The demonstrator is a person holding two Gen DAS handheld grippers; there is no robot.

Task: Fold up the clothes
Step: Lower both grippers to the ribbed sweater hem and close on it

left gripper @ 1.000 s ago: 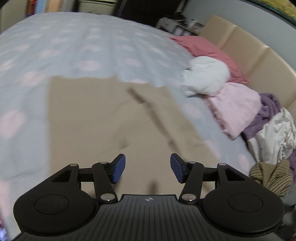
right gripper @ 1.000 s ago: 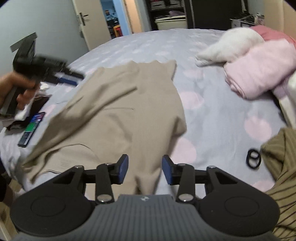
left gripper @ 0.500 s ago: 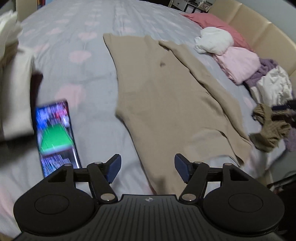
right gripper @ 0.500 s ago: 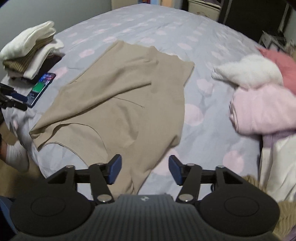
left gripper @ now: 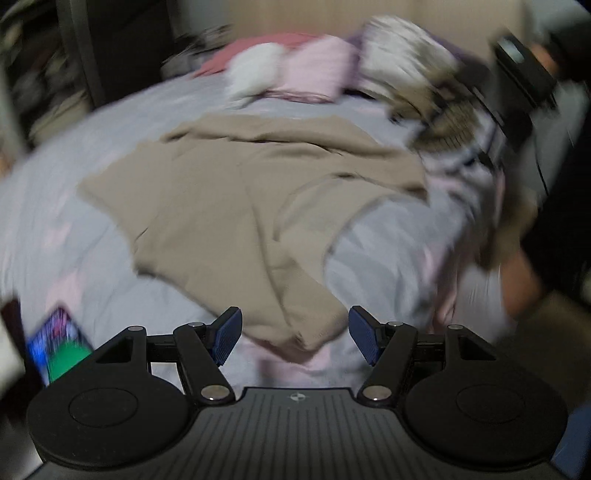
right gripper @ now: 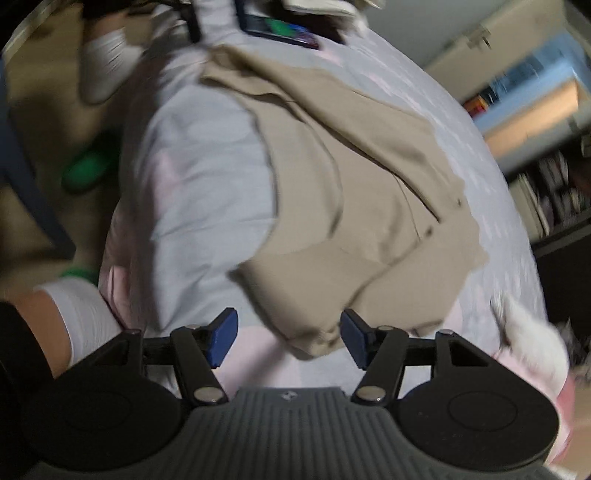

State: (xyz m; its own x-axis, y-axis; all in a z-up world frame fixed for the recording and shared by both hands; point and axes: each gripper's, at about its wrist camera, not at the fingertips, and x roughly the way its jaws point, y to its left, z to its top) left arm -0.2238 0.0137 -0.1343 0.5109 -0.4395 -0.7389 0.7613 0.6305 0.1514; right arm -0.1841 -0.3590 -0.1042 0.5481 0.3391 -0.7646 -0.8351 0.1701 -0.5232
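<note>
A beige garment [left gripper: 236, 199] lies spread and partly doubled over on the grey bed. One of its corners hangs over the bed edge just in front of my left gripper [left gripper: 295, 338], which is open with its blue pads on either side of that corner, not touching it. In the right wrist view the same beige garment [right gripper: 354, 206] shows another corner right ahead of my right gripper [right gripper: 288, 338], also open and empty. The other gripper [left gripper: 517, 74] appears blurred at the far right of the left wrist view.
A lit phone [left gripper: 55, 339] lies on the bed at left, also seen as the phone [right gripper: 280, 31]. A heap of pink, white and striped clothes [left gripper: 332, 70] sits by the headboard. The person's white-socked feet [right gripper: 103, 62] stand beside the bed edge [right gripper: 122, 236].
Both grippers have swung down and around to the bed's near edge, each now close to a corner of the beige garment. The jaws stay open. Both views are motion-blurred.
</note>
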